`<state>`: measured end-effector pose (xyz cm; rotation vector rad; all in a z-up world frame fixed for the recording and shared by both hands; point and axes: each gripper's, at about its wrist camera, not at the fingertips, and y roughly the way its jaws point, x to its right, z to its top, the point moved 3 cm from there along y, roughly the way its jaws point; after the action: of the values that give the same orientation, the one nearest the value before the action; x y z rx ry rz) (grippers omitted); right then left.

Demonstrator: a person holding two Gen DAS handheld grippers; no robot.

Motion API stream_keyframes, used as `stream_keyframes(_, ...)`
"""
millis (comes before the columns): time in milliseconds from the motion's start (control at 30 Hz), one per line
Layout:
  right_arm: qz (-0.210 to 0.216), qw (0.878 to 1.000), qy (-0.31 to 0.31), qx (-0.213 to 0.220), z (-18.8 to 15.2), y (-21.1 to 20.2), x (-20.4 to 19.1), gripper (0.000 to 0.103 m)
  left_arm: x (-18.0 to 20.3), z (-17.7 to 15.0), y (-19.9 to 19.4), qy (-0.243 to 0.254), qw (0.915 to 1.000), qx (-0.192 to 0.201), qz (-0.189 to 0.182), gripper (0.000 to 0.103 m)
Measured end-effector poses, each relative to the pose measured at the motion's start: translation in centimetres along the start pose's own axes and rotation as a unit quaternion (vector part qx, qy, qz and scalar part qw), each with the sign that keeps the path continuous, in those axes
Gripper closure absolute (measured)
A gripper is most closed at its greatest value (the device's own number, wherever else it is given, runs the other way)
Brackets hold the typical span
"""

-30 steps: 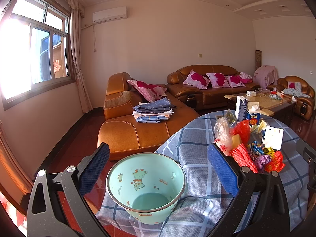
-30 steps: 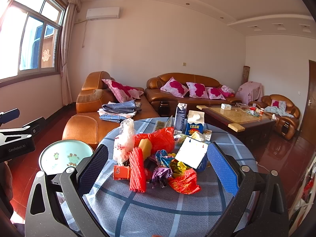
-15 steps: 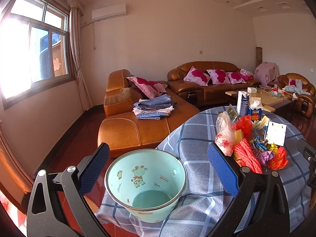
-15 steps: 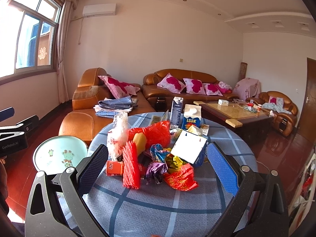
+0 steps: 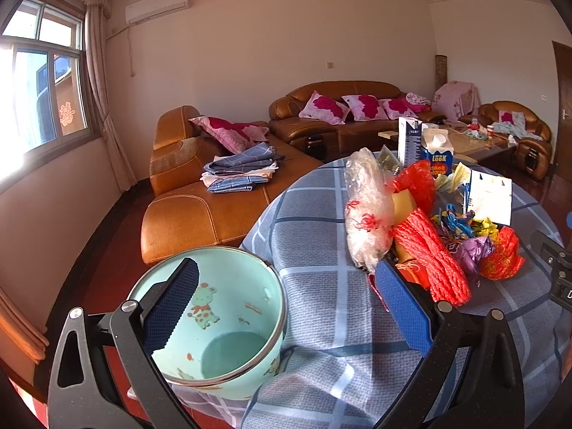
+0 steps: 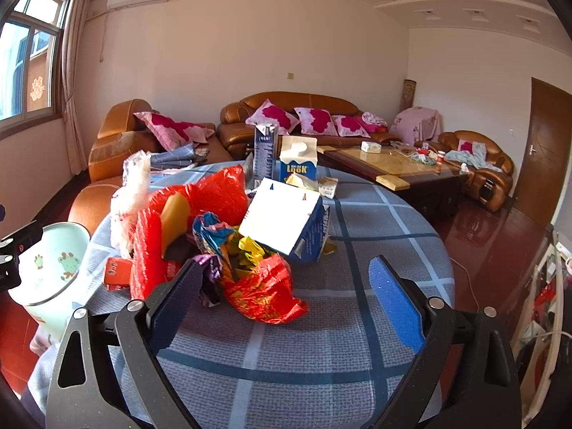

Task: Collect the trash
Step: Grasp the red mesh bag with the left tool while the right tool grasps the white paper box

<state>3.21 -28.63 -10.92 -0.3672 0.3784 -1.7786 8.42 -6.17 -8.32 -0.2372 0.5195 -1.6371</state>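
Right hand-held gripper (image 6: 286,307) stands wide apart with nothing pressed between its pads; its jaws have just been closing a little, and the crumpled red foil wrapper (image 6: 266,295) at the near edge of the trash pile lies between the fingers, with its left side close to or partly behind the left finger. Left hand-held gripper (image 5: 286,321) is also spread wide and empty, with its left finger (image 5: 171,307) over the mouth of the mint-green bin (image 5: 221,325) and its right finger over the checked cloth of the bench (image 5: 321,321).

The step in hand looks like a first pick from the pile. To do it well, I would centre the right pads on the red foil wrapper alone, low near the cloth, so the purple wrapper (image 6: 211,275) just beside it and the cloth itself are not caught. Foil crushes and slips, so close fully and lift slowly.

The rest of the heap lies behind: red net bag (image 6: 148,254), clear plastic bag (image 6: 130,193), white-fronted blue carton (image 6: 286,221), upright cartons farther back. The bin sits off the bench's left edge, so the load must travel left; whether the left hand should steady the rim first is worth considering.
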Motion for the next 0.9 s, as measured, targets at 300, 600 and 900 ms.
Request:
stream_keyframes(300,0.001,0.999,0.005,-0.034,-1.4,2.9,1.0,0.019,5.5,0.4,2.4,0.023,0.9984,-0.007,-0.051,0.007)
stream_keyframes(600,-0.012,0.999,0.013,-0.04,-1.8,3.7,2.2,0.019,9.7,0.5,3.8,0.042,0.9962,-0.016,-0.074,0.016)
stream_keyframes(900,-0.006,0.999,0.027,-0.026,-1.5,3.6,2.8,0.018,13.3,-1.5,4.5,0.073,0.9852,-0.05,-0.147,0.083)
